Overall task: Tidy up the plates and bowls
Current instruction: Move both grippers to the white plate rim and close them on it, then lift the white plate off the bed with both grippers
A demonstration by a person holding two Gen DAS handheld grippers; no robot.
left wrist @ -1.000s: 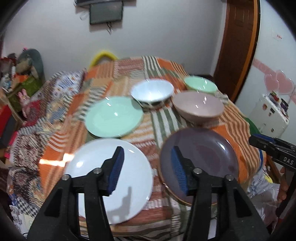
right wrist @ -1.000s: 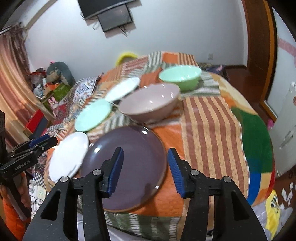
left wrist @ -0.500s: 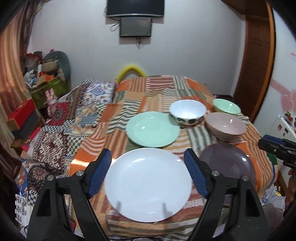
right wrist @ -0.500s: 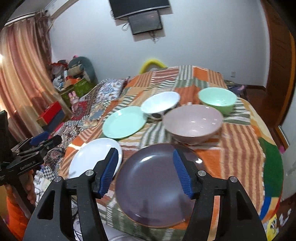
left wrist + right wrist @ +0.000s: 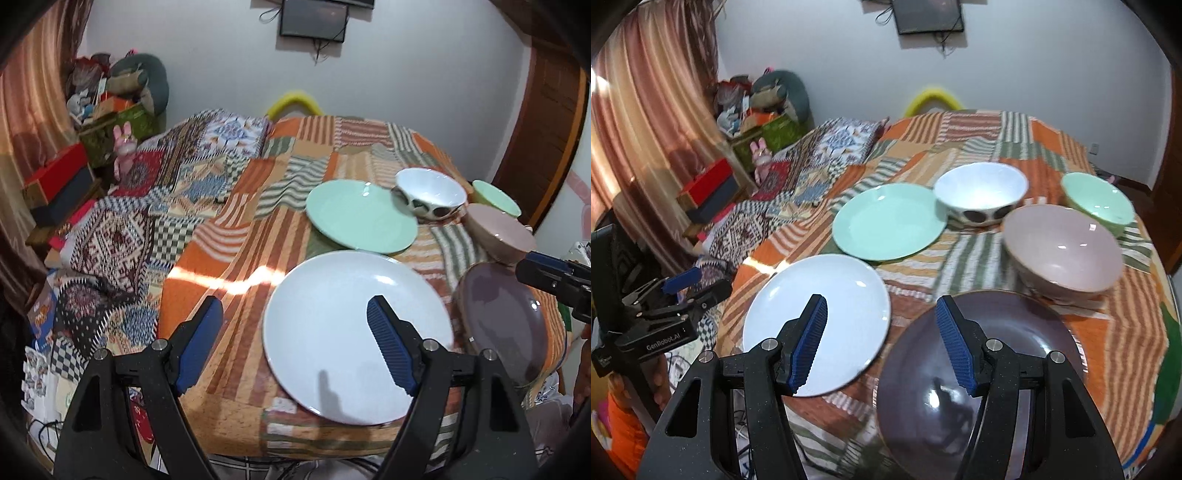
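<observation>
Plates [image 5: 356,334] and bowls [image 5: 1062,251] are spread on a patchwork-covered table [image 5: 229,258]; both grippers' [image 5: 295,343] [image 5: 881,345] jaws, just widened, are empty.

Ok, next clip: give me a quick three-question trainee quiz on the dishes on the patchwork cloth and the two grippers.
1. How many flat plates lie on the cloth?
2. True or false: the left gripper is clamped on the round white plate.
3. Which bowl stands nearest the dark purple plate? A) pale green bowl B) dusty pink bowl C) white bowl with dark spots

Key: 1) three: white, mint green plate, purple. 2) false, both it and the right gripper are open and empty. 3) B.
</observation>
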